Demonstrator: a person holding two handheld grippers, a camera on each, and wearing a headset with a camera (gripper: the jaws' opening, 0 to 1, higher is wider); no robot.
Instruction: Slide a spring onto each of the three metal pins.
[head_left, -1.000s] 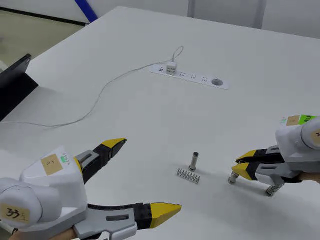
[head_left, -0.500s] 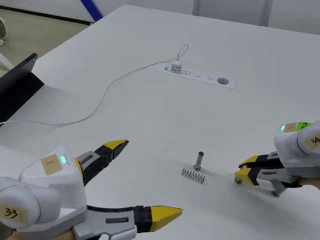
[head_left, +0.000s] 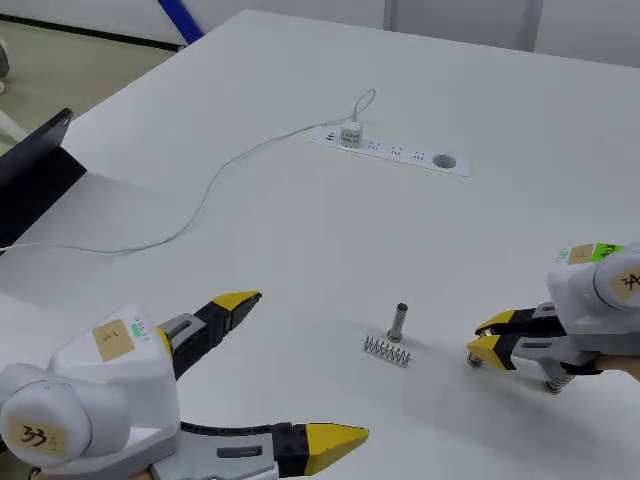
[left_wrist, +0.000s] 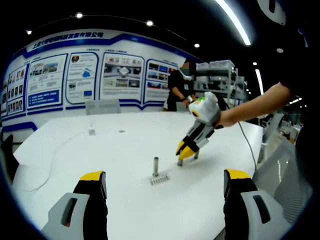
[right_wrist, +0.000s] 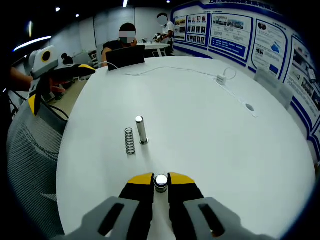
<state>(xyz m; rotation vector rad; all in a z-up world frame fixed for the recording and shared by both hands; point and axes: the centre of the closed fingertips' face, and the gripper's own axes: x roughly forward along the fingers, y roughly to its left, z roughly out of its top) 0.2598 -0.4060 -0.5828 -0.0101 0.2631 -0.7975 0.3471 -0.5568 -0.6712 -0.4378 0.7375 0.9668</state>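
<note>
A bare metal pin (head_left: 399, 322) stands upright mid-table, and a loose spring (head_left: 387, 350) lies flat just in front of it. To the right, my right gripper (head_left: 487, 335) is shut around the top of a second pin (right_wrist: 161, 181) that carries a spring (head_left: 474, 359). A third pin with a spring on it (head_left: 551, 383) stands beneath that gripper's body. In the right gripper view the bare pin (right_wrist: 141, 129) and loose spring (right_wrist: 129, 141) lie ahead. My left gripper (head_left: 295, 372) hangs wide open and holds nothing at the near left, well short of the bare pin (left_wrist: 156, 165).
A white power strip (head_left: 392, 151) with a plugged charger (head_left: 351, 133) and a trailing cable (head_left: 205, 188) lies at the back of the white table (head_left: 300, 230). A dark screen (head_left: 30, 175) stands at the left edge. A person sits behind a laptop (right_wrist: 126, 55).
My right gripper has come down and closed in on the nearer sprung pin. The left gripper has barely shifted. The bare pin and loose spring have stayed put.
</note>
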